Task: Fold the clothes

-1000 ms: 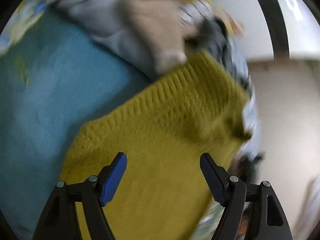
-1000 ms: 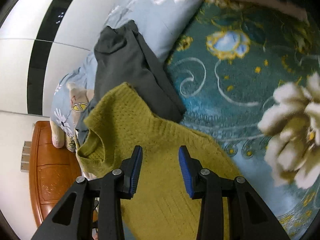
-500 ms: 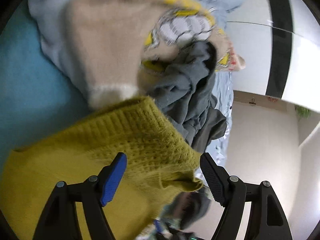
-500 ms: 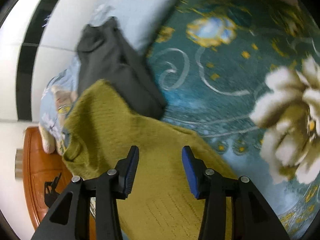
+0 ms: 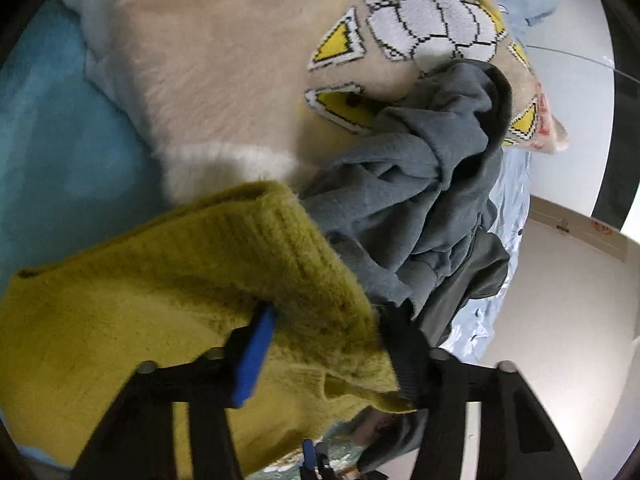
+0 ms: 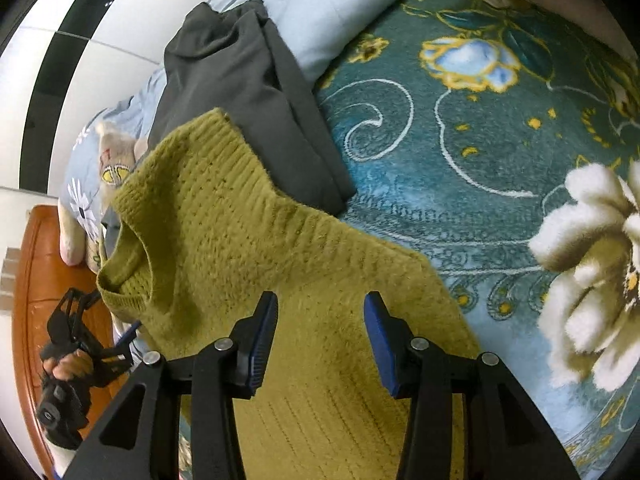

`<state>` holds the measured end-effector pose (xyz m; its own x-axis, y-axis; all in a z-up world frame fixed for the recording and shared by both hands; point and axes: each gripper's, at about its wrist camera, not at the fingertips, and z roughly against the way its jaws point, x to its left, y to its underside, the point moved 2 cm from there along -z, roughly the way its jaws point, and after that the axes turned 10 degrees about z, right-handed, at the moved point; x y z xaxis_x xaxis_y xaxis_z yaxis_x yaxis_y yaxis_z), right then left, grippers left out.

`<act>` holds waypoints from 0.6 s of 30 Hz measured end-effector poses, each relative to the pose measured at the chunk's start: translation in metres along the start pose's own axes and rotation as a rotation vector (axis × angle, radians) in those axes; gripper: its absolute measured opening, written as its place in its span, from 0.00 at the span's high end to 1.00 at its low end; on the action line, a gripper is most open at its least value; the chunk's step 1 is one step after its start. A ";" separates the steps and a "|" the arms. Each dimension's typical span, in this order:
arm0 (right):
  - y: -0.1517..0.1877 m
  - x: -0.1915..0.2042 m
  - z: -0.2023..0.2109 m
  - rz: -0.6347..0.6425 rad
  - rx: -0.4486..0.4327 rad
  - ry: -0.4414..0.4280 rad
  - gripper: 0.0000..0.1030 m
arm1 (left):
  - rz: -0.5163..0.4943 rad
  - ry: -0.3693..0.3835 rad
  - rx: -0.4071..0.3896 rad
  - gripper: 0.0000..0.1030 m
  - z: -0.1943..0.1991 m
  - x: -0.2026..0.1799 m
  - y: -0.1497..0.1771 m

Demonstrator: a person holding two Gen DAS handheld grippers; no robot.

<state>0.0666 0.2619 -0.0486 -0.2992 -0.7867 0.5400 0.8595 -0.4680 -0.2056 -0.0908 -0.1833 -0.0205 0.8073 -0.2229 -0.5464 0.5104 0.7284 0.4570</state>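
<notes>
A mustard-yellow knit sweater [image 6: 240,220] lies spread on the bed, neck hole toward the left of the right wrist view. My left gripper [image 5: 332,344] is at the sweater's [image 5: 160,300] ribbed shoulder edge. Its jaws are closing, with a thick fold of the knit bunched between the blue pads and touching both. In the right wrist view the left gripper [image 6: 120,336] shows at the sweater's neck side, with a hand behind it. My right gripper [image 6: 320,308] hovers over the sweater's body, open, with nothing pinched.
A crumpled grey garment [image 5: 420,200] and a beige sweater with a yellow and white pattern [image 5: 240,60] lie just beyond the shoulder. A folded dark grey garment [image 6: 240,72] borders the yellow sleeve. A teal floral blanket [image 6: 460,140] covers the bed; a wooden cabinet [image 6: 40,280] stands beside it.
The left gripper swung along the sweater to its shoulder edge, and its jaws narrowed around the knit. The right gripper sank a little toward the sweater and its jaws widened slightly.
</notes>
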 end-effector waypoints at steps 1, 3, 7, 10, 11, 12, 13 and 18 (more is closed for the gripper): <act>0.000 0.000 0.000 0.001 -0.001 -0.001 0.55 | -0.008 -0.002 -0.005 0.62 0.002 0.001 0.002; 0.000 0.002 0.001 0.004 -0.005 -0.006 0.55 | -0.051 0.002 -0.019 0.78 0.010 0.002 0.008; -0.001 0.015 0.004 0.024 -0.029 -0.064 0.55 | -0.180 0.022 -0.037 0.86 0.028 0.015 0.029; -0.007 0.032 0.004 0.031 -0.060 -0.148 0.55 | -0.204 0.039 -0.027 0.86 0.033 0.040 0.036; -0.011 0.038 0.003 0.022 -0.070 -0.170 0.50 | -0.212 0.040 -0.030 0.86 0.037 0.049 0.036; -0.015 0.043 0.002 0.006 -0.082 -0.184 0.45 | -0.224 0.039 -0.039 0.86 0.040 0.057 0.038; -0.019 0.048 0.000 -0.010 -0.093 -0.200 0.45 | -0.238 0.038 -0.049 0.86 0.042 0.063 0.041; -0.037 0.071 -0.008 -0.052 -0.109 -0.248 0.44 | -0.238 0.058 -0.048 0.86 0.048 0.101 0.052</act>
<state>0.0104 0.2202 -0.0088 -0.2198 -0.6445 0.7324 0.7918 -0.5564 -0.2520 0.0316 -0.1993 -0.0185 0.6469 -0.3551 -0.6749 0.6685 0.6899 0.2778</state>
